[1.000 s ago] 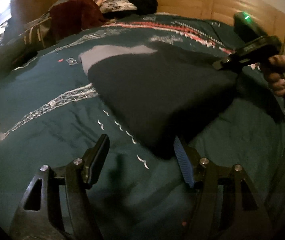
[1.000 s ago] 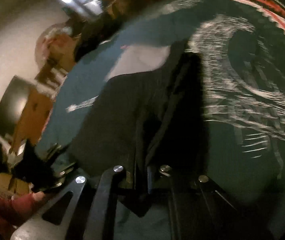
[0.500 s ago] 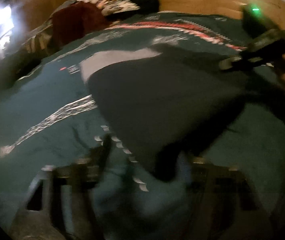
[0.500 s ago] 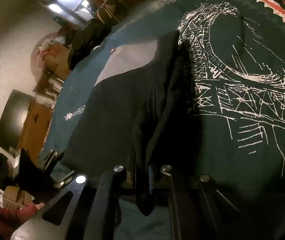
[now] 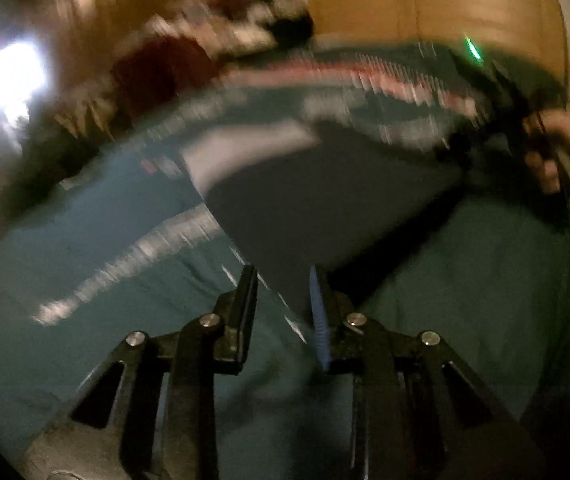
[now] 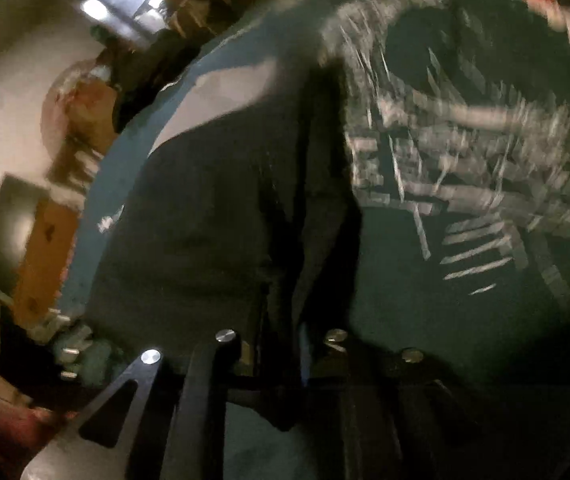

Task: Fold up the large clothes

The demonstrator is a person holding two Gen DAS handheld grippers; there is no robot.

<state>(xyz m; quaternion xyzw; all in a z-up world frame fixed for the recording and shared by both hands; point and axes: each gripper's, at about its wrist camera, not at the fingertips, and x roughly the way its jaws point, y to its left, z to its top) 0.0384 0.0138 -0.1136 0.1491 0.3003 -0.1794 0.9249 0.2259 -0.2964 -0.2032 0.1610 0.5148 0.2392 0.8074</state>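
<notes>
The dark garment [image 5: 325, 208] lay on the bed's teal bedspread [image 5: 85, 240], one corner between the left tool [image 5: 281, 312], fingers parted, seemingly not yet pinching through the blur. The right tool [image 6: 281, 356] was clenched on its edge. Best: grip both corners evenly before lifting.

Dark garment [image 5: 325, 200], folded, on bed

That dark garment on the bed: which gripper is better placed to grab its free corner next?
Probably the left gripper: its jaws stand apart around the dark garment's near corner. The right gripper already pinches another edge.
</notes>
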